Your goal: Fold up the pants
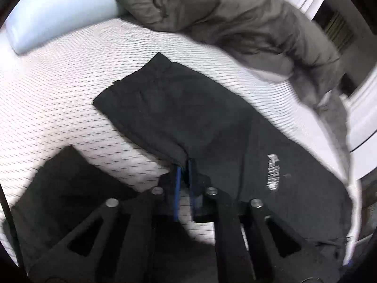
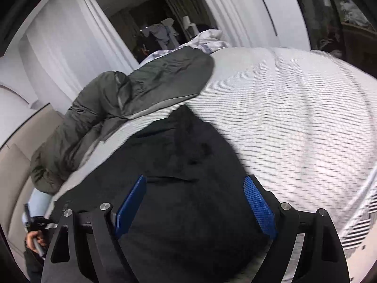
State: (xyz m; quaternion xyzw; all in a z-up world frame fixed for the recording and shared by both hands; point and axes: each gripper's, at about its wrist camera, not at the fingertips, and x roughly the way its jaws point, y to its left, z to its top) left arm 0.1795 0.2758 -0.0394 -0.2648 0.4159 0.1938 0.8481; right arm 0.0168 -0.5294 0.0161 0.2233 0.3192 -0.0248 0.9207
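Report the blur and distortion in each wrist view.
Left wrist: fisheye bends the mattress; motion blur smears the grey duvet and the white logo on the black pants. Right wrist: the mattress weave streaks at right; the blue pads of the right gripper stay sharp.

Both grippers same build: left gripper [image 1: 185, 165] and right gripper [image 2: 194, 188] have matte black linkage arms with triangular cutouts, round silver pivot pins [image 2: 105, 206], blue knurled finger pads [image 2: 258, 208]; bare-skinned hand [image 2: 35, 240] grips a silver handle at right view's lower-left edge.
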